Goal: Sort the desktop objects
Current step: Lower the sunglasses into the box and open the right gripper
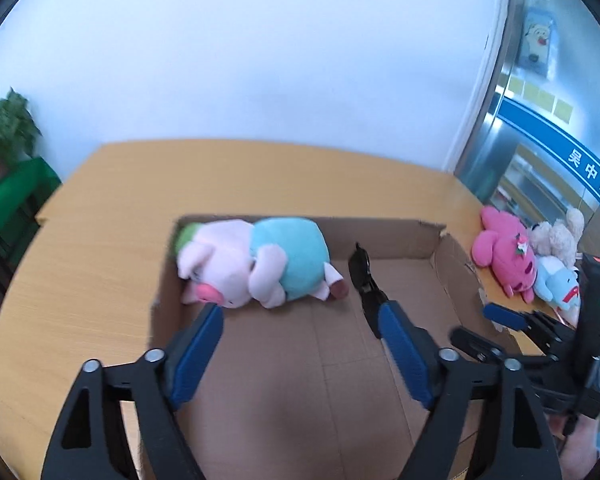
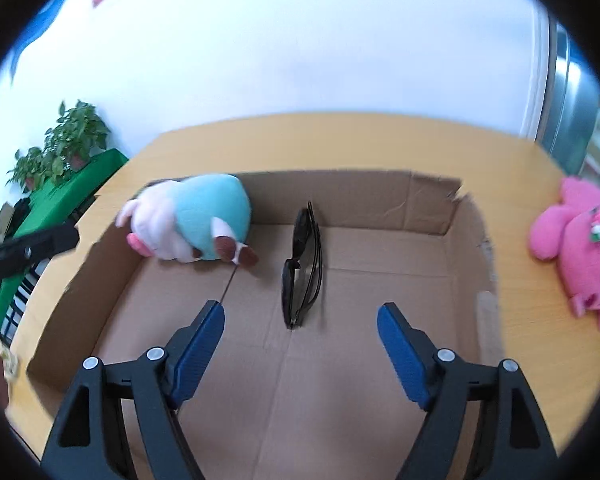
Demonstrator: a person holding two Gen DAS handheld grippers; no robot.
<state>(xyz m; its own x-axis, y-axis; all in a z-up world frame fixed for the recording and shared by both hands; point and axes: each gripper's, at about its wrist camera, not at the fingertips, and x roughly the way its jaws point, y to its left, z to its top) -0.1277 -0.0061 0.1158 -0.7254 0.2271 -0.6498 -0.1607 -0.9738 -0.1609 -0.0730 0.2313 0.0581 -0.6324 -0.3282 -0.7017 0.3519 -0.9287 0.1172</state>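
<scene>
A shallow cardboard box (image 1: 400, 240) (image 2: 380, 196) lies on the wooden desk (image 1: 80, 280). In its far left corner lies a plush pig (image 1: 256, 260) (image 2: 196, 220), pink with a teal body. Folded black sunglasses (image 1: 362, 276) (image 2: 302, 268) rest on the box floor near the middle. My left gripper (image 1: 300, 312) hangs open over the box, just in front of the pig, with nothing between its blue pads. My right gripper (image 2: 300, 308) is open too, empty, and the sunglasses lie just beyond its fingertips.
Right of the box, on the desk, lie a pink plush (image 1: 504, 256) (image 2: 572, 240), a beige bear (image 1: 560, 236) and a pale blue plush (image 1: 560, 284). Potted plants (image 2: 68, 136) on a green-covered stand sit at the far left. A white wall is behind the desk.
</scene>
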